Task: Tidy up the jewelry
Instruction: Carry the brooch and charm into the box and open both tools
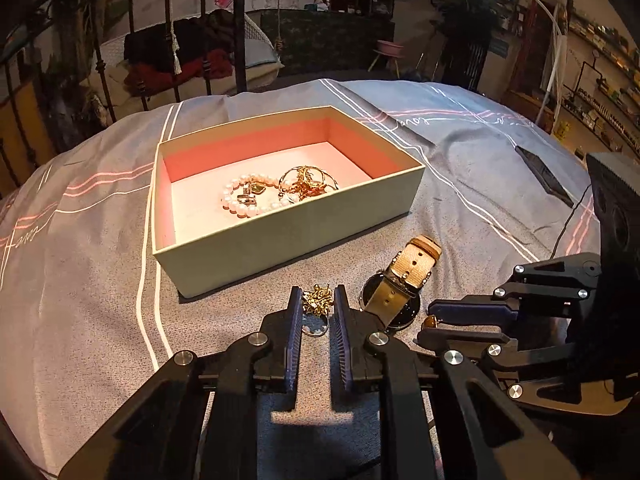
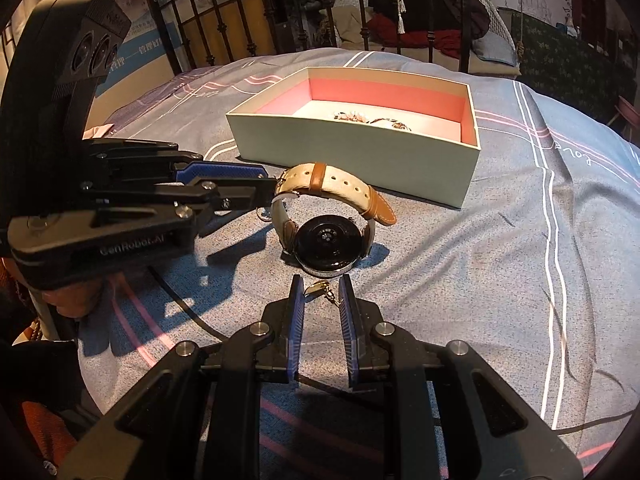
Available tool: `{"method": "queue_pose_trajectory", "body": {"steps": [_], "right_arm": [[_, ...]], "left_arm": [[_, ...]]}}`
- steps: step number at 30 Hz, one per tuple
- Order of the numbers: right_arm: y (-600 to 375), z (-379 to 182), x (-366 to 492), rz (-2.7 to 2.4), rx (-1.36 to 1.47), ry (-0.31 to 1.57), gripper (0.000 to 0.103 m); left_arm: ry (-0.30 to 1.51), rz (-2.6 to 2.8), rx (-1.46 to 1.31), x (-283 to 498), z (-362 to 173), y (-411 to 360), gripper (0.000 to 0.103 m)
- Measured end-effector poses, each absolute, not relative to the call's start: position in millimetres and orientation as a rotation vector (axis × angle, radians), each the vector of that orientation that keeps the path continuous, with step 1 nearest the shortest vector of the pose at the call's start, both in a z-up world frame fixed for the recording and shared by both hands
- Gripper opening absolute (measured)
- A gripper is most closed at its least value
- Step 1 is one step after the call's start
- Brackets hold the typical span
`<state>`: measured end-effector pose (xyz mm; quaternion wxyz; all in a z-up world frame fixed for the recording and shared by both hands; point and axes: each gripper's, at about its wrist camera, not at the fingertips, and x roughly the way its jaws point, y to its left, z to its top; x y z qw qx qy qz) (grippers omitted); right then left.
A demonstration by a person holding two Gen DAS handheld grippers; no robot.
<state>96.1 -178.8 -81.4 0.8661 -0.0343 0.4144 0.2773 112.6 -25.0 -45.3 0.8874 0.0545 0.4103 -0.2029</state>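
Observation:
An open pale box [image 1: 280, 236] with a pink lining sits on the bedspread and holds a pearl bracelet [image 1: 244, 196] and gold pieces [image 1: 308, 182]; it also shows in the right wrist view [image 2: 360, 152]. My left gripper [image 1: 317, 300] is open, its fingers either side of a gold cluster earring [image 1: 317, 300] with a hoop lying on the cloth. A watch [image 1: 396, 292] with a beige strap lies to its right, seen too in the right wrist view [image 2: 326, 240]. My right gripper [image 2: 320, 290] is open around a small gold pendant [image 2: 322, 289] just before the watch.
The bedspread [image 1: 80, 260] is grey-blue with white and pink stripes. A dark phone [image 1: 544, 176] with a cable lies at the right. A black metal bed frame [image 1: 240, 28] stands behind the box, with clothes beyond it.

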Motion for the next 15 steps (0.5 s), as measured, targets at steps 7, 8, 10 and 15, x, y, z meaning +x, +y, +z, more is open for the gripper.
{"method": "queue_pose_trajectory", "body": {"steps": [7,8,10,15], "right_arm": [[-190.0,-50.0,93.3,0.581,-0.035,0.794,0.019],[-190.5,-44.8,94.3,0.579,-0.037,0.779,0.019],[-191.3,-35.1,98.6,0.579,-0.039,0.752,0.019],[-189.0,-17.5,116.0,0.567,-0.051,0.702,0.019]], "left_arm": [[0.844,-0.417,-0.055,123.4,-24.3,0.4,0.015],[0.835,-0.410,-0.046,124.4,-21.1,0.1,0.015],[0.827,-0.407,-0.043,127.9,-15.4,-0.9,0.015],[0.812,-0.376,-0.018,142.3,-5.6,-7.1,0.016]]}}
